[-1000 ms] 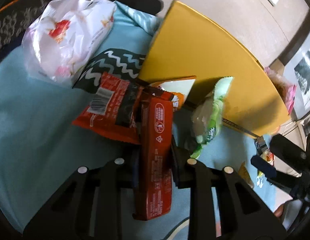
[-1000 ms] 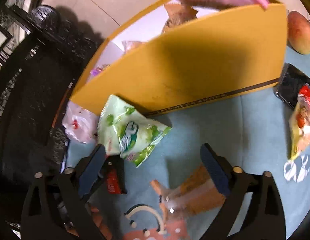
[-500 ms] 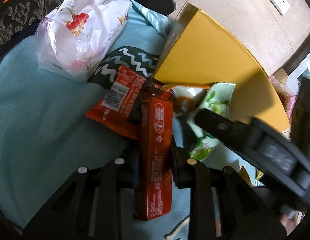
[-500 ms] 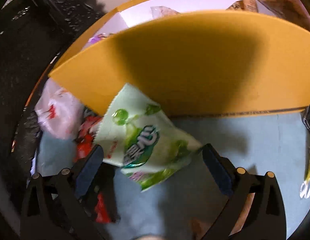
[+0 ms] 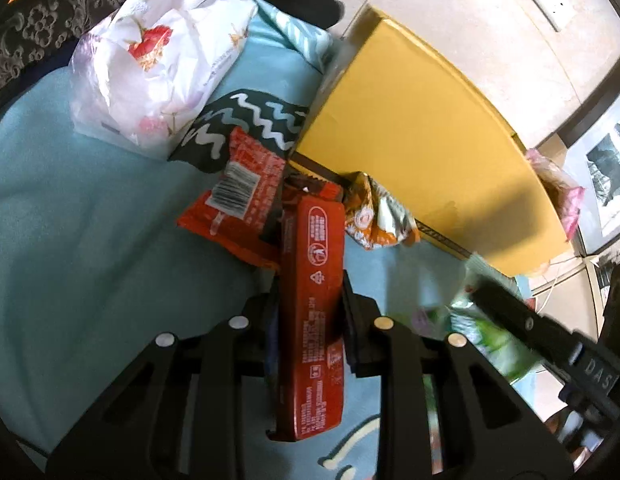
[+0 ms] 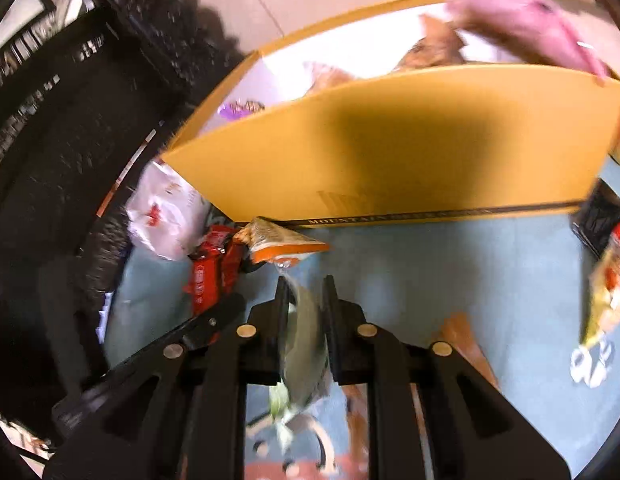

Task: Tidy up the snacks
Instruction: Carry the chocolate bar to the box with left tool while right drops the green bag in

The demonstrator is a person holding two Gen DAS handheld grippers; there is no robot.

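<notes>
My left gripper point(image 5: 308, 292) is shut on a long red snack bar point(image 5: 313, 344) that sticks out over the teal cloth. In the right wrist view my right gripper point(image 6: 306, 284) has its jaws closing, and the pads press on a green snack packet point(image 6: 306, 344). That packet point(image 5: 481, 328) shows blurred at the lower right of the left wrist view. The open yellow box point(image 6: 389, 152) stands just beyond with several snacks inside. Against its front wall lie an orange packet point(image 6: 278, 244) and a red packet point(image 5: 238, 208).
A white flowered bag point(image 5: 158, 60) sits left of the box on the teal cloth point(image 5: 70, 240). A pink bag point(image 6: 525, 28) hangs over the box's far right rim. A black packet point(image 6: 597, 220) and a yellow-red packet point(image 6: 605, 292) lie at the right. Dark carved furniture borders the left.
The right gripper's jaws came together on the green packet and drew it away from the box front, uncovering the orange packet. The left gripper keeps hold of the red bar.
</notes>
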